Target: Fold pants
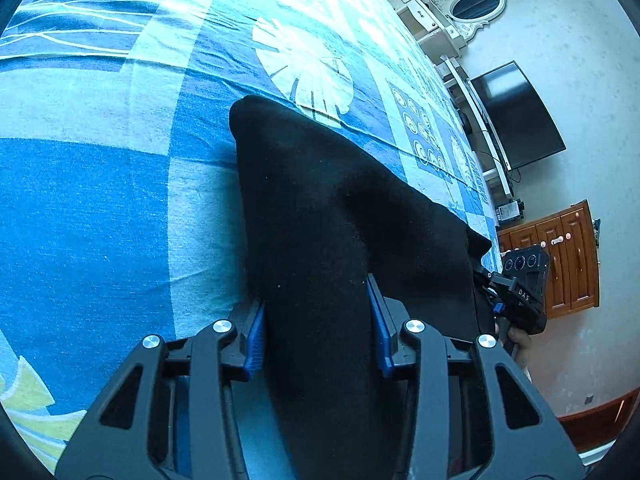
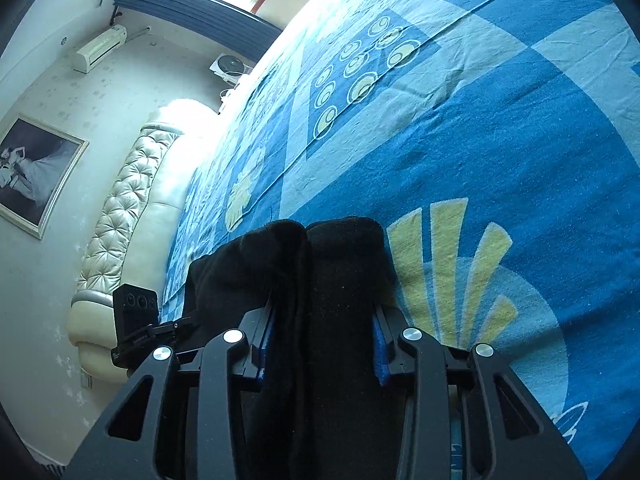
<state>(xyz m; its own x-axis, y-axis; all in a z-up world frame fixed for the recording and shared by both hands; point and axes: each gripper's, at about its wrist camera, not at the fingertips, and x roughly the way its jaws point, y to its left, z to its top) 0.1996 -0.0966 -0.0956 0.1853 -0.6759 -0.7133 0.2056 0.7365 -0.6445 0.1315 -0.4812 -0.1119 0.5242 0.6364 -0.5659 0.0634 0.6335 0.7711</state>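
The black pants (image 1: 320, 208) hang as a thick fold over the blue patterned bedsheet (image 1: 100, 200). My left gripper (image 1: 318, 320) is shut on one end of the fold, with cloth filling the gap between its blue pads (image 1: 256, 336). My right gripper (image 2: 324, 340) is shut on the other end of the pants (image 2: 332, 280), bunched in two rolls between its fingers. The right gripper's camera block (image 1: 524, 280) shows at the pants' far corner in the left wrist view. The left one (image 2: 134, 320) shows in the right wrist view.
The bedsheet (image 2: 480, 140) spreads wide ahead of both grippers. A padded cream headboard (image 2: 120, 220) and framed picture (image 2: 36, 172) stand at the left. A dark TV (image 1: 520, 116), white mirror (image 1: 474, 6) and wooden cabinet (image 1: 568, 256) line the wall beyond the bed edge.
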